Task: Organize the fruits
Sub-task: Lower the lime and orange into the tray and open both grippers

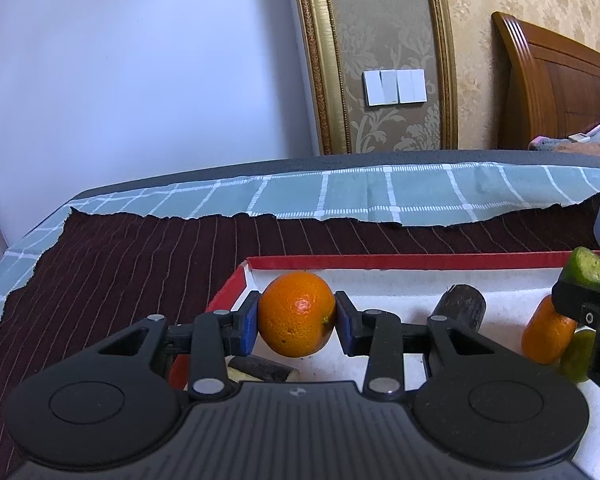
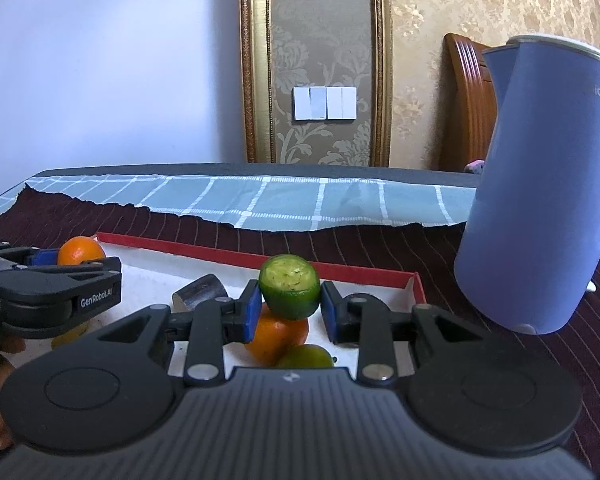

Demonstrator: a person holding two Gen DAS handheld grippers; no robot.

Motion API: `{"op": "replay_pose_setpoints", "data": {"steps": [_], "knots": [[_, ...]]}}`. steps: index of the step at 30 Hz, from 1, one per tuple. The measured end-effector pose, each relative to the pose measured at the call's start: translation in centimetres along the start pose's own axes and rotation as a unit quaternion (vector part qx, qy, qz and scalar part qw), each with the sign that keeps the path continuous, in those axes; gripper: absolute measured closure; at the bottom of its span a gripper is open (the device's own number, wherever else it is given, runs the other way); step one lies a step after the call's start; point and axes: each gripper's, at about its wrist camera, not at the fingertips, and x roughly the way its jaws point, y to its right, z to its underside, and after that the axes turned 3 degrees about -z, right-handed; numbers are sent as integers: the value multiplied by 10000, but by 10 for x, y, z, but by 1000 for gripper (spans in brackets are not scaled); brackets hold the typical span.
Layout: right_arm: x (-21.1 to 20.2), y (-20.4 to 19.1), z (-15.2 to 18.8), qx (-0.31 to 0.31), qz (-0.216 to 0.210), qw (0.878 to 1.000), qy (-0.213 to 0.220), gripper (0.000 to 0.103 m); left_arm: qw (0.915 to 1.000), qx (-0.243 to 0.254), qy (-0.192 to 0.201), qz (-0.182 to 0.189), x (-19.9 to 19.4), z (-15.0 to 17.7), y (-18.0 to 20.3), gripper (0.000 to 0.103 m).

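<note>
My left gripper is shut on an orange and holds it above the left end of a red-rimmed white tray. My right gripper is shut on a cut green cucumber piece, held above the tray. Below it lie a second orange and a green fruit. A dark cylindrical piece lies in the tray, and another dark piece lies under my left gripper. The right gripper with the cucumber shows at the right of the left wrist view.
A tall blue kettle stands on the dark striped cloth right of the tray. A green checked cloth covers the table's far part. A wall and a wooden headboard are behind.
</note>
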Motion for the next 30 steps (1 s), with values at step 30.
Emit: {"op": "replay_pose_setpoints", "data": {"steps": [30], "knots": [[-5, 3, 10, -31, 226, 9996, 147, 37, 9989, 256, 289, -273, -13, 5, 6, 27]]}}
